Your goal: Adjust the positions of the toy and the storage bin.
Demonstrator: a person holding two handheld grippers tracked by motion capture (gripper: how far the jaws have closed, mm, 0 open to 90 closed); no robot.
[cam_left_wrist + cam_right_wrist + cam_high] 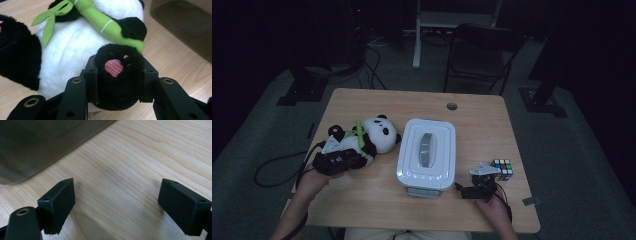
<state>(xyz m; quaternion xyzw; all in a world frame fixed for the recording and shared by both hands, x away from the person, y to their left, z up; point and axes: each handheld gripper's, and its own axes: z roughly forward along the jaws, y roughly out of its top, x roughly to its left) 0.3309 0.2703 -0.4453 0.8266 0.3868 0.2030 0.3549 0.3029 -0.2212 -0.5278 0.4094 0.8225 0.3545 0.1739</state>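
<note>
A plush panda (pixel 374 134) holding a green bamboo stalk (pixel 100 18) lies on its back at the left of the wooden table (pixel 377 200). My left gripper (pixel 343 159) is at its lower end. In the left gripper view the jaws (pixel 120 75) stand on either side of one black foot with a pink sole (pixel 117 80), and the pads press its sides. My right gripper (pixel 477 187) rests near the front right of the table. Its jaws (pixel 117 205) stand wide apart over bare wood with nothing between them.
A white lidded box (pixel 427 150) with a grey handle sits mid-table, and its corner (pixel 37 145) lies just ahead of the right gripper. A colour cube (pixel 502 169) stands just right of that gripper. A chair and stand legs are beyond the table's far edge.
</note>
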